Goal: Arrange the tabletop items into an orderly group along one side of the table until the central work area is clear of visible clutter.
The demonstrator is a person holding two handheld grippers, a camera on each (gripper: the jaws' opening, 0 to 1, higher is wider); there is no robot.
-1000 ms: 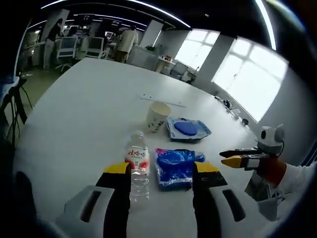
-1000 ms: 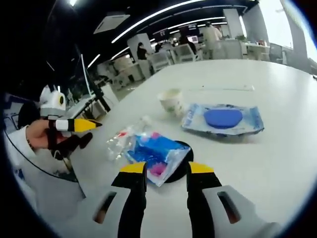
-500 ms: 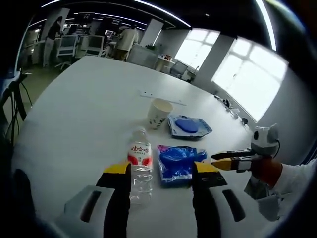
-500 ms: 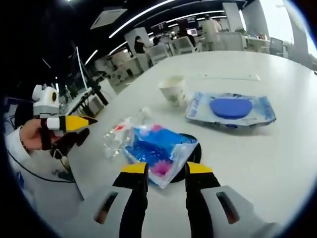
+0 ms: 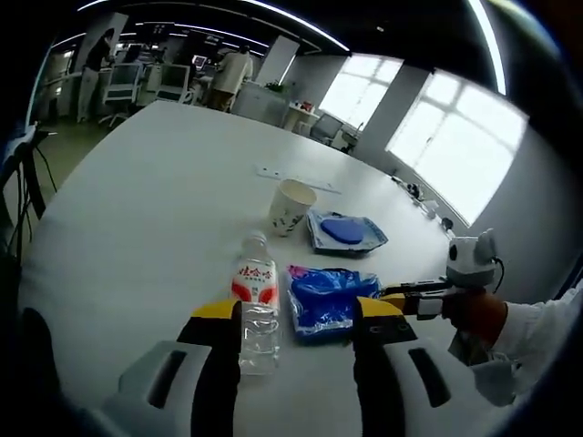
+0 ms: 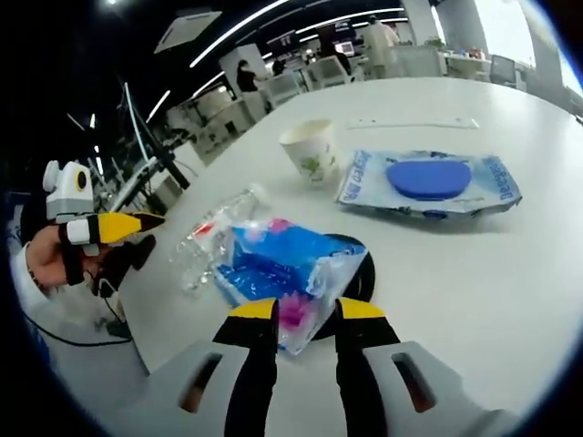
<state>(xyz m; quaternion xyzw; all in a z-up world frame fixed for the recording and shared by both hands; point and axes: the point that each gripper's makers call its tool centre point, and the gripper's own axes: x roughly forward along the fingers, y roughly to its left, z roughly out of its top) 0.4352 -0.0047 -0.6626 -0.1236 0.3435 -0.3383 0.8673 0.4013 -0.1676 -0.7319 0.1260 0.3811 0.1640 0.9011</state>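
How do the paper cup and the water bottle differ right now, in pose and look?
The paper cup stands upright with its mouth open; the water bottle lies on its side, cap on. The paper cup is opaque white with a small printed pattern; the water bottle is clear plastic with a red and white label. The paper cup sits farther off; the water bottle lies near the left claw. Both rest on the white table.

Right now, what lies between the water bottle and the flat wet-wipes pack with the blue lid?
In the right gripper view, the blue plastic bag lies between the water bottle and the wipes pack.
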